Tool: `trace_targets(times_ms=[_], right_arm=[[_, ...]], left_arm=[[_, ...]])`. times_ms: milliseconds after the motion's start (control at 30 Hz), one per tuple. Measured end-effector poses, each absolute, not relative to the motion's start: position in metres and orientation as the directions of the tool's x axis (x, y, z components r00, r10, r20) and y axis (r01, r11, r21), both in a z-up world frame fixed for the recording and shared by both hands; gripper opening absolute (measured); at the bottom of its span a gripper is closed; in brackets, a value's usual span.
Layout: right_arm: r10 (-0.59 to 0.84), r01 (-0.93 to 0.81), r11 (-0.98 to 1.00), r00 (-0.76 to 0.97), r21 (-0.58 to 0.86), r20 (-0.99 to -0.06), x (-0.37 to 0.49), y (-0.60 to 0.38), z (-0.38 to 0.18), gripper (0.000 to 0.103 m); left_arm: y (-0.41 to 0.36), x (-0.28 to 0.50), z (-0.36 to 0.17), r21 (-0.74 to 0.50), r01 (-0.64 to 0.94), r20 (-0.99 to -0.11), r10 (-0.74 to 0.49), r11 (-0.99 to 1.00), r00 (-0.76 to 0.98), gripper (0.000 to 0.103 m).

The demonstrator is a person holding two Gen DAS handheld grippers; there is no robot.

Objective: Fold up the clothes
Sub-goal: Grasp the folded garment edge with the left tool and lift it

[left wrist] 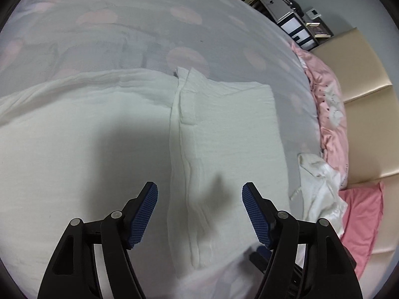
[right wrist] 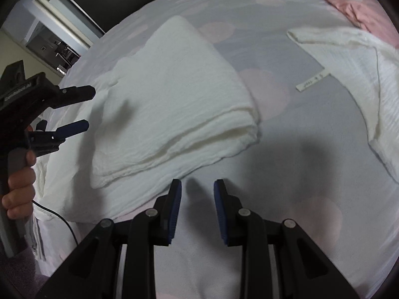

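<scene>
Fingers of the left gripper [left wrist: 199, 214] are standing wide apart with nothing between them, hanging directly over the white garment [left wrist: 104, 134] spread on the bedsheet [left wrist: 139, 20]; the pads are not pressing on any cloth. Just beyond them, a thick folded band [left wrist: 192, 174] of that garment is running straight away from this gripper, so its long axis is lining up with the way the fingers are pointing. In the right wrist view, the right gripper [right wrist: 197, 209] is sitting narrower, also empty, over bare sheet just off the garment's near edge, with the folded stack [right wrist: 174, 104] lying ahead and to its left. The left gripper is therefore looking like the nearer one for the next fold. Farther off to the right, a second white garment [right wrist: 361, 74] is waiting, well apart.
</scene>
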State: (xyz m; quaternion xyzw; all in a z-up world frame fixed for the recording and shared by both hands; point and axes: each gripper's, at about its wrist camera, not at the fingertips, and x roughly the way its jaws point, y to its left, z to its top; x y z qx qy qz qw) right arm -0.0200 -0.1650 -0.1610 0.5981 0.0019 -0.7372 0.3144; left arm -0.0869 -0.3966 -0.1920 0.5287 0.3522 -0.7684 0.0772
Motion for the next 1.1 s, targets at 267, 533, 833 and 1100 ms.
trace_targets(times_ms=[267, 533, 833, 1100], right_arm=[[-0.500, 0.412, -0.801, -0.063, 0.434, -0.864, -0.035, -0.163, -0.164, 0.026], [-0.480, 0.410, -0.813, -0.072, 0.413, -0.874, -0.036, -0.168, -0.163, 0.026], [-0.477, 0.418, -0.815, -0.092, 0.401, -0.874, -0.038, -0.173, -0.165, 0.026], [-0.485, 0.387, -0.826, -0.118, 0.410, -0.867, -0.044, -0.162, -0.164, 0.026]], left_arm=[[-0.383, -0.098, -0.210, -0.319, 0.473, -0.921, 0.150, -0.821, -0.360, 0.054], [-0.368, -0.089, -0.199, -0.216, 0.439, -0.930, 0.046, -0.872, -0.366, 0.017], [-0.354, -0.083, -0.160, -0.153, 0.386, -0.910, -0.022, -0.910, -0.414, 0.008], [-0.373, -0.063, -0.095, -0.103, 0.326, -0.890, -0.059, -0.940, -0.452, 0.007]])
